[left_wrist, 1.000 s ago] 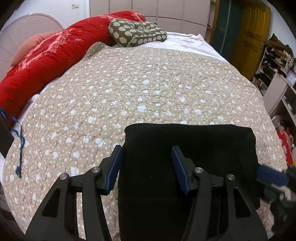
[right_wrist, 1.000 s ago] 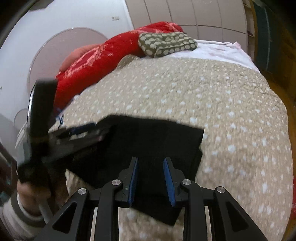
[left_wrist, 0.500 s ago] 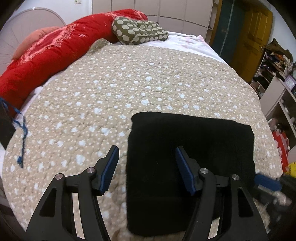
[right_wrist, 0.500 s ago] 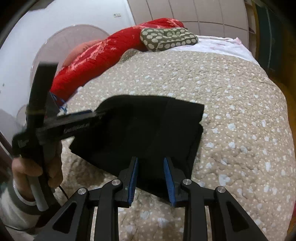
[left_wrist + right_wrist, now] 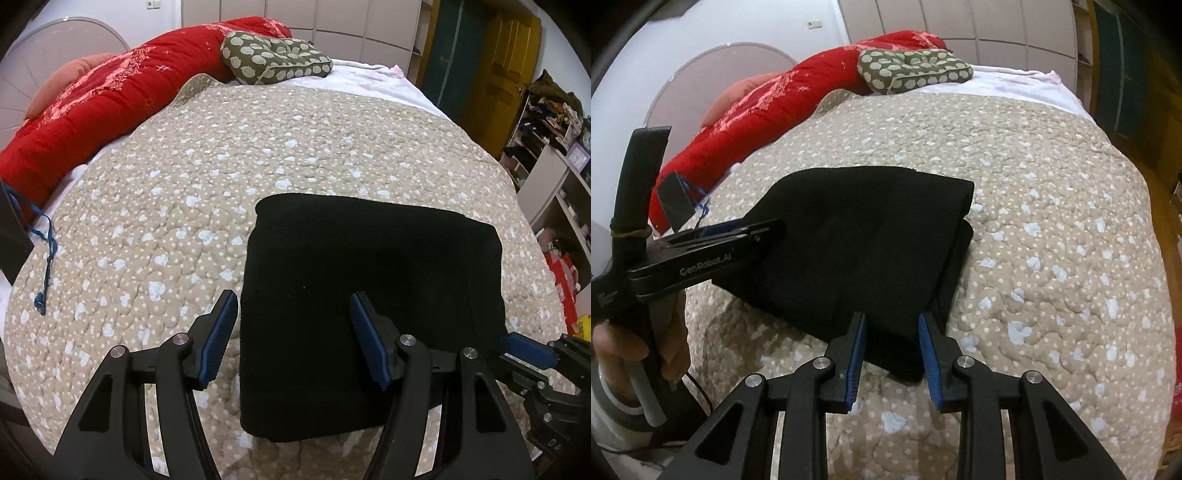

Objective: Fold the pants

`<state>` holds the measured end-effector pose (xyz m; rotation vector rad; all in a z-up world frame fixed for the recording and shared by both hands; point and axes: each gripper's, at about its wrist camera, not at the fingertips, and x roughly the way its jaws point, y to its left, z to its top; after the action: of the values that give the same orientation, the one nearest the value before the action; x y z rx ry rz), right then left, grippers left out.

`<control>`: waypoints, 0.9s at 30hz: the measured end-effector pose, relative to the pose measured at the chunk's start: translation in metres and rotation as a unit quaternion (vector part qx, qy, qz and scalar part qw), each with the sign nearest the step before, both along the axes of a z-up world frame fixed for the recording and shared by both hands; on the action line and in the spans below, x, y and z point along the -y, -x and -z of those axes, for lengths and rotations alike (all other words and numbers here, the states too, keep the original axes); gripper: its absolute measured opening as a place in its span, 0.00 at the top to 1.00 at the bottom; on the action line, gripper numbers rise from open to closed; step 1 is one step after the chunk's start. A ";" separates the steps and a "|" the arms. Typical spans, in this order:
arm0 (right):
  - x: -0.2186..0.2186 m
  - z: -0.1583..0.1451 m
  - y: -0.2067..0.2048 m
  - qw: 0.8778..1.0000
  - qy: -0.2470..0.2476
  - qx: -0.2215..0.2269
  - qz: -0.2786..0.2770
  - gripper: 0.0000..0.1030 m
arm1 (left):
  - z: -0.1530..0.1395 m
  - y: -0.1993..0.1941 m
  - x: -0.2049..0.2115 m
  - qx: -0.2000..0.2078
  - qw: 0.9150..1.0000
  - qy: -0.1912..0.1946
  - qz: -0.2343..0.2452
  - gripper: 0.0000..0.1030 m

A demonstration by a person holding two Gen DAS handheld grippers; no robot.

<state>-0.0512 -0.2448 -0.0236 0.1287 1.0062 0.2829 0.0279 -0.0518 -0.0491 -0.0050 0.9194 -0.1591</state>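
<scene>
One pair of black pants (image 5: 369,280) lies folded into a neat square on the one bed (image 5: 221,155), with one red blanket (image 5: 110,96) and one spotted pillow (image 5: 273,61) at the far end. The left hand-held gripper (image 5: 293,339) is wide open above the pants' near left edge, holding nothing. The right hand-held gripper (image 5: 892,354) hangs low at the pants' near corner, partly open and empty.

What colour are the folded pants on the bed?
Plain black pants, clearest in the left wrist view.
</scene>
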 end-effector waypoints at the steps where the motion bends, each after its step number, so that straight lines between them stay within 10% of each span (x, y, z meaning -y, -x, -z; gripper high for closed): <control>1: 0.000 -0.003 0.001 1.000 0.002 0.000 -0.002 0.73 | 0.000 0.000 0.000 0.000 1.000 0.000 0.000 0.39; 17: -0.001 0.004 0.006 1.000 0.002 -0.002 -0.006 0.70 | 0.002 0.003 -0.004 -0.005 1.000 0.015 -0.007 0.33; 27: 0.047 -0.009 -0.007 0.992 -0.093 0.031 0.077 0.54 | -0.010 -0.001 -0.033 -0.009 0.997 0.074 -0.021 0.33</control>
<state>-0.0444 -0.2919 -0.0142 0.3642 0.9024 0.2380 0.0293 -0.0185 -0.0391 -0.1628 0.9224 -0.1889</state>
